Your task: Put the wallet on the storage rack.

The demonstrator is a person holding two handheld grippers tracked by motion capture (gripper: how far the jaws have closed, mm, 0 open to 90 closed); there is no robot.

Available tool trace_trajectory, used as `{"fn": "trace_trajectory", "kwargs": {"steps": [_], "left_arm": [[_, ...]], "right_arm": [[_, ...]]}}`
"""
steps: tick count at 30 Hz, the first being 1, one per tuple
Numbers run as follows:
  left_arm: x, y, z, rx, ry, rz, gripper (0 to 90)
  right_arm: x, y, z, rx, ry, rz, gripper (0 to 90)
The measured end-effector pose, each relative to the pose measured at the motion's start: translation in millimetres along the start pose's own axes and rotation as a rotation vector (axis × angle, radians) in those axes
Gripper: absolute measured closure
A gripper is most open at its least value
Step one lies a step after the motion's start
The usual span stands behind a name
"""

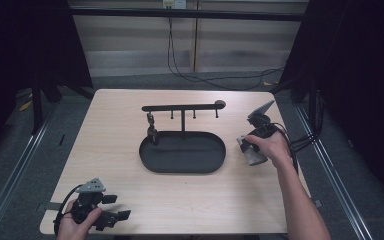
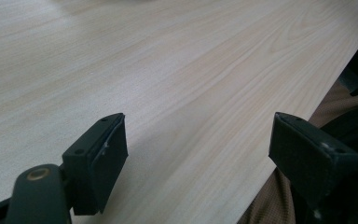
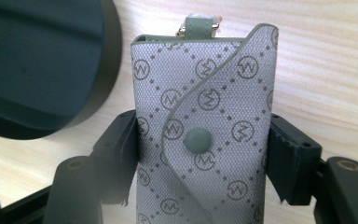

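Observation:
A grey key case [image 3: 205, 126] with a logo print, a curved flap and a green snap button sits between the jaws of my right gripper [image 3: 203, 154], which is shut on its two sides. In the high view the key case [image 1: 251, 152] shows as a pale block in my right gripper [image 1: 249, 146], just right of the black oval tray [image 1: 182, 152]. A green strap end sticks out of the case's top. My left gripper [image 1: 117, 207] rests at the table's front left corner, open. In the left gripper view its jaws stand wide apart around my left gripper's [image 2: 198, 154] bare gap over the wood.
A black rack with a horizontal bar [image 1: 182, 107] and small hooks rises from the tray's back; a small dark item [image 1: 151, 127] hangs from its left hook. The tray's rim [image 3: 100, 88] lies close left of the case. The table edge [image 2: 307, 107] runs beside the left gripper.

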State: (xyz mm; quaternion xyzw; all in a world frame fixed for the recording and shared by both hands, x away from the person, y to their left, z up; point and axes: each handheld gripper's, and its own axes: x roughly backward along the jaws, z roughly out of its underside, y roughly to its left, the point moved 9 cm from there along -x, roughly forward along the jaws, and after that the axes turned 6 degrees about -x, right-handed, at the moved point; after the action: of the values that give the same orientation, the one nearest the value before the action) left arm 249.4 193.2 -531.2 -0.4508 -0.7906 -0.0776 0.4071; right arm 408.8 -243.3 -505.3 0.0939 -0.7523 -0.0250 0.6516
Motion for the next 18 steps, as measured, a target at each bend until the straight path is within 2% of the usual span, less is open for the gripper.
{"fn": "trace_trajectory", "kwargs": {"steps": [1,2,12,18], "left_arm": [[-0.2,0.9,-0.4,-0.007,0.001,-0.02,18.9],[0.1,0.7,-0.6,-0.015,0.005,-0.022,18.7],[1.5,0.2,-0.5,0.005,-0.017,0.003,18.6],[0.4,-1.1,0.1,0.001,-0.009,0.007,18.6]], "right_arm": [[2.7,0.8,-0.3,-0.001,-0.004,-0.002,33.8],[4.8,1.6,-0.5,-0.005,-0.009,-0.008,33.8],[14.9,8.6,-2.7,0.004,-0.021,-0.016,33.8],[23.9,20.0,-3.9,0.003,-0.04,-0.063,33.8]]}}
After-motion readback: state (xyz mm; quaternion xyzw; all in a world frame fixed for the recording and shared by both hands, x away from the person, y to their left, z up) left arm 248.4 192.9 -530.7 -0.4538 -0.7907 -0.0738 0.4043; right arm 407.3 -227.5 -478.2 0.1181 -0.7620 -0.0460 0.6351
